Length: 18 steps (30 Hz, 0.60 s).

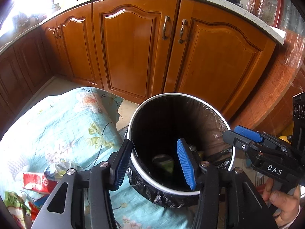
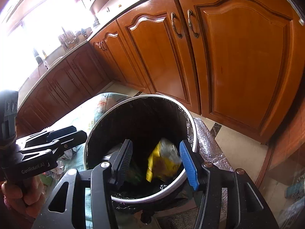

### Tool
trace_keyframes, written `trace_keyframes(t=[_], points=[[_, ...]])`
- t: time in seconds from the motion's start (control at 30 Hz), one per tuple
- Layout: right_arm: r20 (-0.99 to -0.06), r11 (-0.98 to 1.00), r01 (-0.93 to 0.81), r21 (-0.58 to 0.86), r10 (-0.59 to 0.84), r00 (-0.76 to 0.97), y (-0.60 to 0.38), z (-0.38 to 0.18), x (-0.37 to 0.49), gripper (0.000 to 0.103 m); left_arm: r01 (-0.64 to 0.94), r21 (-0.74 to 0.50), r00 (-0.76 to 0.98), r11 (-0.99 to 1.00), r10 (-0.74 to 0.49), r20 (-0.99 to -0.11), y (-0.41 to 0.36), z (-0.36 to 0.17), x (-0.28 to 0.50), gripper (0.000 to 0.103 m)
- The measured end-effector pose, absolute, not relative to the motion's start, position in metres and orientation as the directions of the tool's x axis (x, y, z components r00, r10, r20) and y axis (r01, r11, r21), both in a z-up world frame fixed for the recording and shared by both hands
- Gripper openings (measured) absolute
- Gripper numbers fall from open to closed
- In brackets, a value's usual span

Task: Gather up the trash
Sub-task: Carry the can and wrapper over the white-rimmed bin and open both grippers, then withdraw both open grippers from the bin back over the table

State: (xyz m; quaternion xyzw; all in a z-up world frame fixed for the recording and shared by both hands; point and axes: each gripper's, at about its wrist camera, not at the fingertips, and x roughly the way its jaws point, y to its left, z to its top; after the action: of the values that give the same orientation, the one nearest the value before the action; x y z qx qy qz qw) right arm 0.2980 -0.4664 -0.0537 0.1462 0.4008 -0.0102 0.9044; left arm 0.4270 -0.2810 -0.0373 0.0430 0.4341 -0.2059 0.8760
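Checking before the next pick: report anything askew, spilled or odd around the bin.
A yellow wrapper is blurred in the bin, apparently mid-fall, just beyond the open right gripper. More wrappers lie scattered on the floral cloth. The black liner is bunched unevenly below the rim.

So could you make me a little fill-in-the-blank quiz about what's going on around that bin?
1. The trash bin is lined with a plastic bag coloured ____.
2. In the right wrist view, the wrapper dropping into the bin between the open fingers of the right gripper is mostly ____.
3. More trash lies on the floral ____ beside the bin.
4. The cabinet doors behind the bin are made of ____.

Missing words: black; yellow; cloth; wood
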Motion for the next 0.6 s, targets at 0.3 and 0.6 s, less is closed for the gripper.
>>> trace_keyframes(t=[0.3,0.6], points=[[-0.665,0.945,0.129,0.301,0.111,0.739,-0.452,-0.043,0.267,0.079,0.341,-0.215,0.587,0.915,-0.386,-0.712,-0.23,-0.029,0.379,0.056],[-0.624,0.936,0.067,0.346,0.177,0.761,-0.407,-0.043,0.24,0.09,0.275,-0.244,0.641,0.93,-0.366,-0.675,-0.164,-0.028,0.31,0.06]])
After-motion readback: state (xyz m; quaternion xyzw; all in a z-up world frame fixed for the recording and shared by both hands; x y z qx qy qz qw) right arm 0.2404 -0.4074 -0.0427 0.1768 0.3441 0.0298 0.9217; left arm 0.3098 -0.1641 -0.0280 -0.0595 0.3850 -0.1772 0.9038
